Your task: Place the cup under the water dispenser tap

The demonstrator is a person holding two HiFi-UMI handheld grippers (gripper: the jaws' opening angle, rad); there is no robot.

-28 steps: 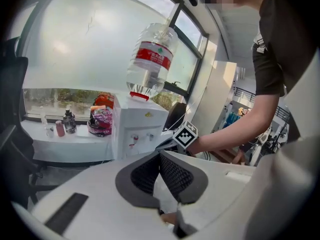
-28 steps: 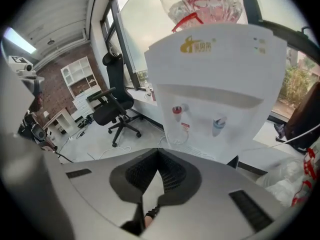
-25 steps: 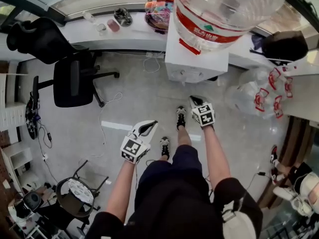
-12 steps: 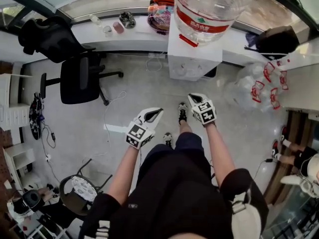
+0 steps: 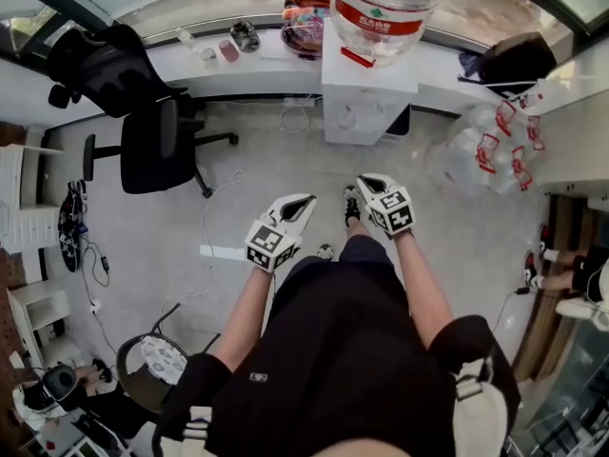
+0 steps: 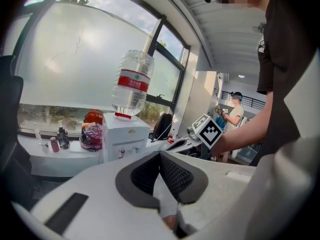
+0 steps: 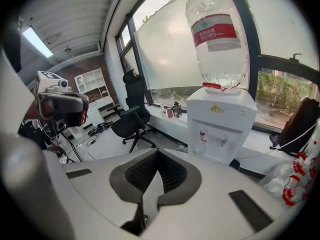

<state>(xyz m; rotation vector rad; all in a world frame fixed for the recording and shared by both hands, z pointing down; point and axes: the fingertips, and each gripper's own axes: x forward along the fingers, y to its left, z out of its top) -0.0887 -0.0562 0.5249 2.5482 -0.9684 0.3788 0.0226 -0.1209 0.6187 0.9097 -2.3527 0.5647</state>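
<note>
The left claw and right claw are both hanging clenched on nothing, with the water dispenser standing at twelve o'clock. No cup is showing clearly. It may be sitting among the small containers on the desk at eleven. I judge finding it comes first, then spreading one claw before reaching.
</note>
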